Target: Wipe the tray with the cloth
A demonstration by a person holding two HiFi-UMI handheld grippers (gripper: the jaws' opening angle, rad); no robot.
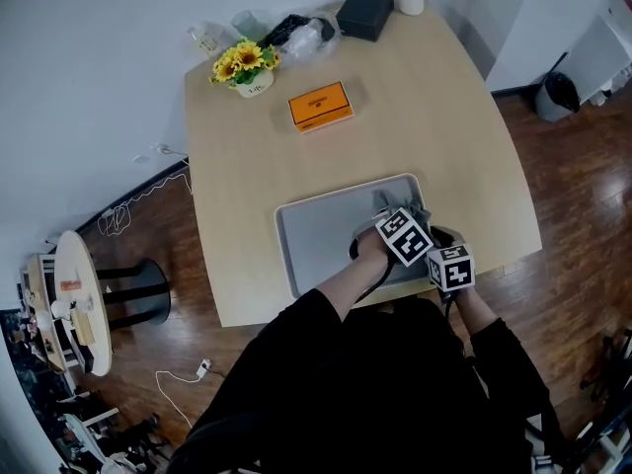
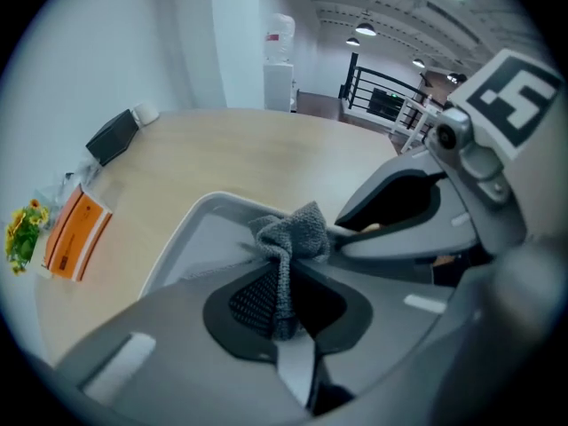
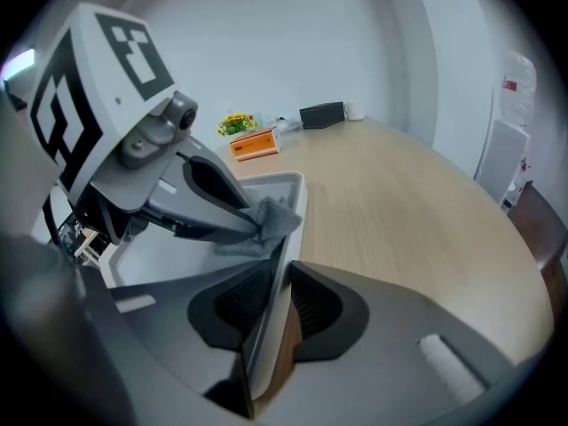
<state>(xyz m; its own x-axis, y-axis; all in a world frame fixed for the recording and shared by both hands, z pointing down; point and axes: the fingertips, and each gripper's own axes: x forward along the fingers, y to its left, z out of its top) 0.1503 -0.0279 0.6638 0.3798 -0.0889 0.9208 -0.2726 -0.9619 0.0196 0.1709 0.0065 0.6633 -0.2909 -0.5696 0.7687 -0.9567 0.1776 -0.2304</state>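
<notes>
Cloth (image 2: 297, 224) might slip out
My left tongs (image 2: 284, 260) pinch it, right tongs (image 3: 273, 264) clamp the tray (image 3: 297, 189) rim; scrubbing hard could yank it free.

Table (image 1: 454, 146) w/ tray (image 1: 316, 235), orange box (image 1: 321, 106), flower pot (image 1: 247, 67), black box (image 1: 364, 10).

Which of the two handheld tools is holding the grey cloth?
The left gripper: it pinches the cloth, while the right gripper clamps only the rim of the tray.
</notes>
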